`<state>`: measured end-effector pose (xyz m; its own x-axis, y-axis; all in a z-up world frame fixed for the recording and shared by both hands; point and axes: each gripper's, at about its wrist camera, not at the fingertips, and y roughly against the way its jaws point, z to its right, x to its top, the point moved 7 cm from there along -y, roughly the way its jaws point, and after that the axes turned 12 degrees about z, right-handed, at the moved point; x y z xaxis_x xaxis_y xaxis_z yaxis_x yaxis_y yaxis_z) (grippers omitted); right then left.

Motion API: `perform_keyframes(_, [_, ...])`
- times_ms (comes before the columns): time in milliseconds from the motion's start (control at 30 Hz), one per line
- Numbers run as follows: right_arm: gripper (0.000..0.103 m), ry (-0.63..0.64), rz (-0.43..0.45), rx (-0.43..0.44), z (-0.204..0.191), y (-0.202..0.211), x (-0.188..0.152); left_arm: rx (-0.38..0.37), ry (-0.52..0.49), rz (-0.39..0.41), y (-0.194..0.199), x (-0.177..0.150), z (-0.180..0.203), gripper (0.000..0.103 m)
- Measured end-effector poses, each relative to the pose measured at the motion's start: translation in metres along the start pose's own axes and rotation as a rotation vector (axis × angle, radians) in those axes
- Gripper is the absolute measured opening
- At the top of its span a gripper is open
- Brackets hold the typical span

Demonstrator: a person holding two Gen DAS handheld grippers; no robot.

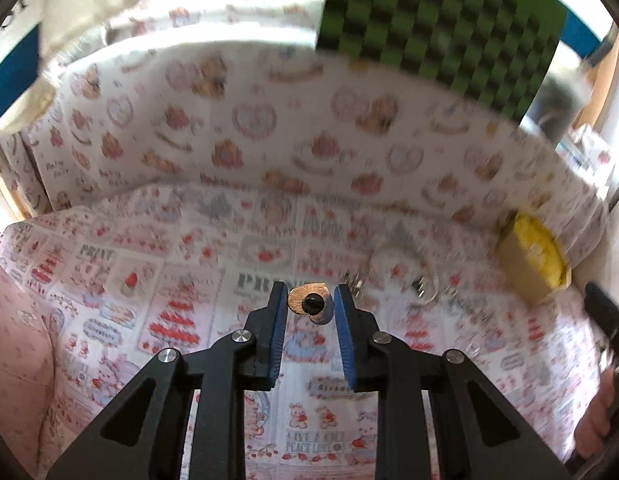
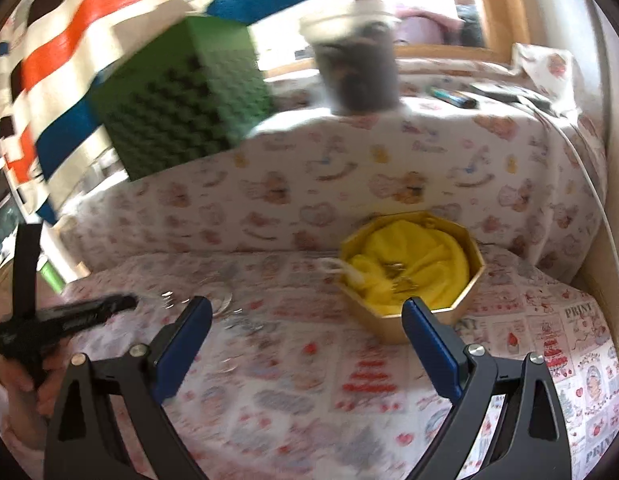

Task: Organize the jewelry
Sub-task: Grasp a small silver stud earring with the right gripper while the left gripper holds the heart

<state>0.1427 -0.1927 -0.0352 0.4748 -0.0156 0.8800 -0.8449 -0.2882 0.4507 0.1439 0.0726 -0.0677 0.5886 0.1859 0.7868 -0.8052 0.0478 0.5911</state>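
Printed cloth [image 1: 157, 280], left hand-held gripper [image 1: 310, 300] pinching earring [image 1: 305, 303]
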Motion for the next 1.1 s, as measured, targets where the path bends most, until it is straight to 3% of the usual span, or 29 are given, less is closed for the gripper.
perform_keyframes(167, [0.095,0.104,-0.149,0.031,-0.041,-0.022,-0.015,-0.024,0.095,0.06,0.021,0.019,-0.016,0.022])
perform_keyframes(267, [0.093,0.084,-0.241,0.057,-0.062,-0.045,-0.02,0.049,0.079,0.102,0.025,0.025,-0.026,0.022])
perform_keyframes(367, [0.08,0.08,-0.288,0.085,-0.086,-0.07,-0.02,0.07,0.074,0.095,0.019,0.025,-0.03,0.022])
perform_keyframes(500, [0.048,0.073,-0.363,0.143,-0.12,-0.102,-0.029,0.113,0.076,0.079,0.011,0.024,-0.042,0.022])
perform_keyframes(533, [0.044,0.076,-0.373,0.152,-0.127,-0.107,-0.031,0.12,0.093,0.074,0.009,0.024,-0.048,0.022])
perform_keyframes(633, [0.036,0.115,-0.371,0.157,-0.149,-0.121,-0.036,0.134,0.129,0.063,0.006,0.022,-0.061,0.022])
perform_keyframes(767, [0.027,0.18,-0.32,0.097,-0.162,-0.134,-0.037,0.137,0.132,0.05,0.003,0.019,-0.063,0.022])
perform_keyframes(900, [0.007,0.161,-0.353,0.123,-0.165,-0.14,-0.043,0.138,0.128,0.056,0.005,0.02,-0.06,0.022])
perform_keyframes(1100, [0.006,0.17,-0.287,0.118,-0.155,-0.123,-0.033,0.131,0.111,0.072,0.011,0.021,-0.054,0.022])
